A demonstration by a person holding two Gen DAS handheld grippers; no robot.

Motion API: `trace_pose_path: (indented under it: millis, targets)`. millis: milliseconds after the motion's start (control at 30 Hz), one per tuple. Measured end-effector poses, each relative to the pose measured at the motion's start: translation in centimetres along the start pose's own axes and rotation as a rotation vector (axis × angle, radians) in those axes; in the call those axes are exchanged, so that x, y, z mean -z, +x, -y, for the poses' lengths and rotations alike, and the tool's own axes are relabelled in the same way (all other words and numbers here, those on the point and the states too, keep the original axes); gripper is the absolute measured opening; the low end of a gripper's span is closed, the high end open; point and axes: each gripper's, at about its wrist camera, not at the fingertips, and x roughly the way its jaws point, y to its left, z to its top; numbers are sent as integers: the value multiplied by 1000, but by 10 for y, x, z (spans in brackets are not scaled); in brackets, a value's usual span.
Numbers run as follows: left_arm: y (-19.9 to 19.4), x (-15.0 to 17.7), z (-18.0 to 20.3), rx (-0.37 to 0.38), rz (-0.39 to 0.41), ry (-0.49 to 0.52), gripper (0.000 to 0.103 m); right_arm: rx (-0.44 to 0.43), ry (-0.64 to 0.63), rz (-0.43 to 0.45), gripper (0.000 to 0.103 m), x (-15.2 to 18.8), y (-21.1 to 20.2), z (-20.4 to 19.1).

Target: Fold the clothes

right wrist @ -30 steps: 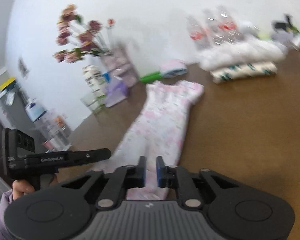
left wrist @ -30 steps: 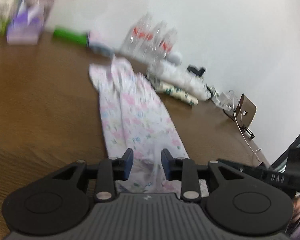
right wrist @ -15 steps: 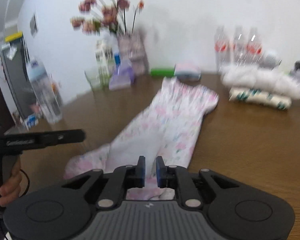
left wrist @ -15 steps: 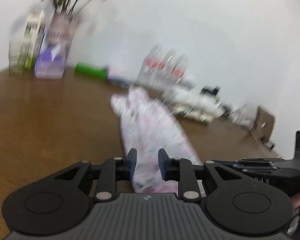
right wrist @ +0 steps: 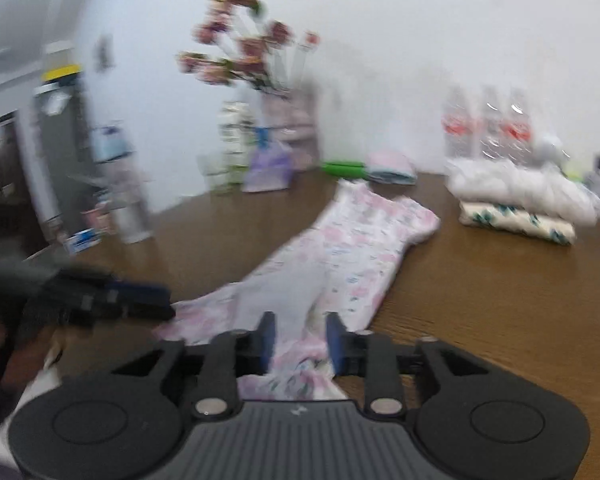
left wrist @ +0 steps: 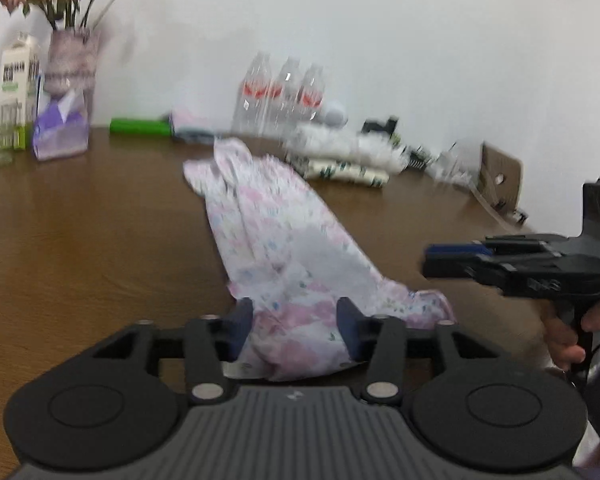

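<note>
Lying flat on the brown wooden table, the pink floral cotton garment runs lengthwise toward twelve o'clock — hem between the opening left gripper and right gripper, both released.

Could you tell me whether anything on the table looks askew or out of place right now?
Only the floral garment looks untidy: it lies diagonally across the wooden table, narrow and rumpled, its near end bunched between the opening jaws of the left gripper and right gripper. The water bottles stand upright; nothing looks spilled.
</note>
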Motion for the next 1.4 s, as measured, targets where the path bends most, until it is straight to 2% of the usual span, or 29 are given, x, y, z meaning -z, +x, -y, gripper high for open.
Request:
trace_pose_path:
  millis: [33,100,167,200,267,300,367,433,467,533,600,667,767,833,867,900,933,967,1000,1033,1067,1133,1200,1233,1267,1333,1367,1400]
  targets:
    - [-4,-2,-1,21,13,28,52,-30,-34,-9,34,1,-4,-3]
    - [3,-4,12,48,9,199,67,-85,-176,-41,41,5,-3,-16]
    - [18,2,33,62,-4,450,69,-107,-391,-91,41,10,6,-32]
    - [25,5,38,86,-31,531,69,-105,-464,-128,39,11,14,-35]
    - [36,8,41,141,-86,625,69,-94,-575,-198,35,12,27,-39]
    - [41,7,39,182,-110,636,69,-94,-607,-218,34,11,32,-38]
    - [46,9,34,246,-157,655,68,-126,-592,-251,15,5,39,-28]
    - [52,6,27,267,-175,644,70,-181,-562,-278,5,-1,42,-21]
    - [55,4,25,269,-189,625,70,-203,-552,-288,4,-4,42,-20]
    - [52,3,25,269,-216,596,62,-241,-534,-306,4,-6,35,-23]
    - [32,11,39,274,-229,627,53,-295,-546,-298,3,-5,16,-35]
    - [2,27,61,302,-195,720,56,-365,-551,-300,3,0,-8,-47]
    - [-36,56,93,296,-86,854,69,-456,-513,-334,3,13,-38,-57]
    - [-35,73,106,292,-83,924,67,-461,-502,-353,4,23,-48,-61]
    - [-32,80,111,290,-90,958,62,-427,-521,-353,5,27,-50,-65]
    - [-26,84,114,271,-100,979,47,-394,-537,-345,8,31,-53,-69]
    - [-21,86,115,253,-111,991,37,-362,-555,-319,14,34,-59,-74]
    - [-17,85,113,255,-121,987,36,-326,-595,-287,29,37,-64,-81]
    - [-14,83,112,259,-133,978,36,-288,-646,-252,40,42,-69,-89]
    - [-13,78,110,271,-148,960,35,-244,-723,-206,61,51,-73,-99]
    - [-12,73,108,285,-165,944,32,-199,-807,-162,68,62,-75,-109]
    - [-10,63,106,316,-197,911,25,-137,-981,-122,61,87,-69,-125]
    - [-8,52,100,358,-225,866,17,-127,-1053,-139,41,101,-57,-130]
    - [-7,45,97,380,-240,844,17,-123,-1059,-148,23,103,-52,-130]
    - [-8,42,95,391,-245,838,18,-139,-1033,-158,19,100,-49,-128]
    - [-10,41,94,387,-221,853,24,-190,-927,-184,8,84,-51,-121]
    - [-14,42,96,374,-187,877,35,-226,-864,-202,8,74,-53,-116]
    - [-21,45,99,370,-151,905,51,-280,-792,-219,8,63,-55,-109]
